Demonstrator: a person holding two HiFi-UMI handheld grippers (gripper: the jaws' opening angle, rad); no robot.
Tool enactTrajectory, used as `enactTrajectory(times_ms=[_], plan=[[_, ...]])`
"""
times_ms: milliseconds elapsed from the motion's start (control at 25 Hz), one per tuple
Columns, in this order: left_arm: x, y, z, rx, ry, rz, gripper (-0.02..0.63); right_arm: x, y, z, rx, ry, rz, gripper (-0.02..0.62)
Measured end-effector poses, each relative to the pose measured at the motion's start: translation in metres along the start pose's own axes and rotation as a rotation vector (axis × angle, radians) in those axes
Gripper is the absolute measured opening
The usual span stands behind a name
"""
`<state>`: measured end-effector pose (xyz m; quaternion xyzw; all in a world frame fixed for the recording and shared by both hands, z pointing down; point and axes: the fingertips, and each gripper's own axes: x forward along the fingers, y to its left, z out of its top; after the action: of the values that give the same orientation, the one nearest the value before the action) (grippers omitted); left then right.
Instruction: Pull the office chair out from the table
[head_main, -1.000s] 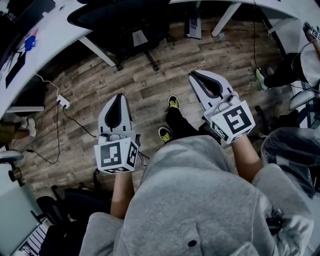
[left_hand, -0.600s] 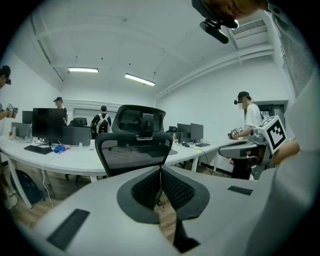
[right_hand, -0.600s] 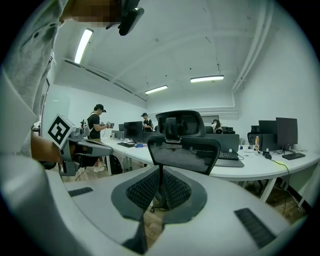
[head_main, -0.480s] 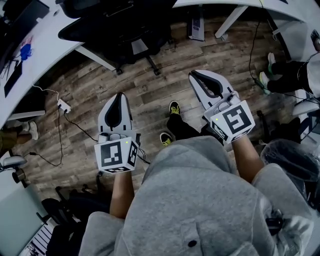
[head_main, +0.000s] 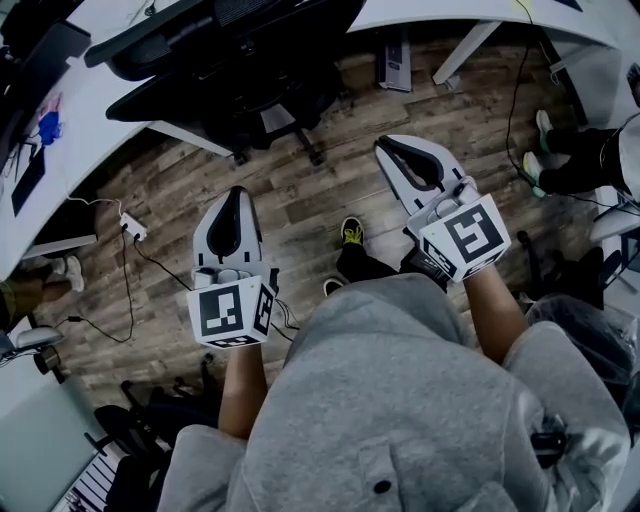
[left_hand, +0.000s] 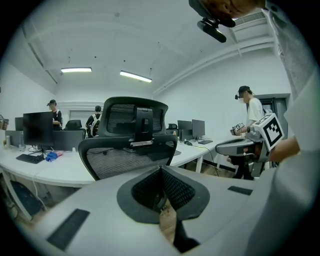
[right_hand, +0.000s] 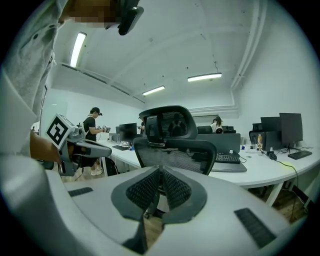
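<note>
The office chair (head_main: 250, 60) is pushed in at the white table (head_main: 70, 110), at the top of the head view. It looks bigger and nearer than a second ago, so the person is walking up to it. I think the pull has not begun. The left gripper (head_main: 233, 212) and the right gripper (head_main: 408, 163) are both squeezed together on nothing. They are held out side by side, pointing at the chair's back, not touching it.

Black mesh chair (head_main: 255, 85) at white table (head_main: 100, 95)
</note>
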<state>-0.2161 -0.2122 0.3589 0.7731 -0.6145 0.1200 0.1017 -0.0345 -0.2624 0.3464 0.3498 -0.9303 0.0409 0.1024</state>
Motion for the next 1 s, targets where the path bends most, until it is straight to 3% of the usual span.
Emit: enactTrajectory(times_ms=[200,480,1000], plan=[[0.019,-0.001,0.008,0.012,0.005,0.000,0.015,0.006,-0.019,0.002,-0.002,-0.002,0.009,0.043],[0.029,-0.005,0.018,0.027,-0.001,0.021,0.015,0.012,-0.044,0.012,-0.123,0.010,0.047,0.043],[0.032,-0.004,0.033,0.054,-0.018,0.091,0.015,0.015,-0.060,0.023,-0.104,-0.057,0.055,0.043]])
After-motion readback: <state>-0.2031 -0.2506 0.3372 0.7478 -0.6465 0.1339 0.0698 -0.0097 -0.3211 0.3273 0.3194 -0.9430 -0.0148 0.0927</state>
